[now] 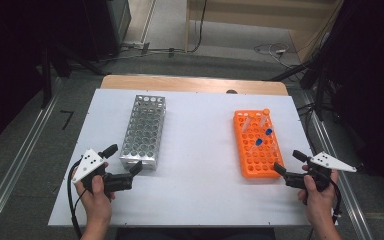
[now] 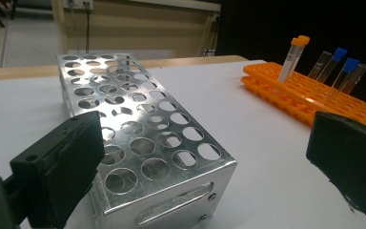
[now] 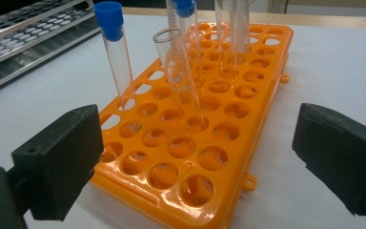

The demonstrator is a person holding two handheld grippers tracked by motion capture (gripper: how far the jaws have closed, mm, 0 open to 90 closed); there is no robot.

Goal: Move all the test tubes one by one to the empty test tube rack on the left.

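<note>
Now both my tongs gape empty: left gripper by the metal rack, right gripper by the orange rack

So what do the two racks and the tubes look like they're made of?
Silver rack: looks like bright sheet metal, likely aluminium, with reflective folded edges and screws. Orange rack: glossy moulded plastic. Tubes: clear, glass or plastic, hard to tell; some have blue caps.

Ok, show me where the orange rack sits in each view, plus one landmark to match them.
High view: orange rack right of centre on the white table.
Left gripper view: upper right, far side.
Right gripper view: centre, close up.
Shared landmark: the silver metal rack, also seen at and.
</note>
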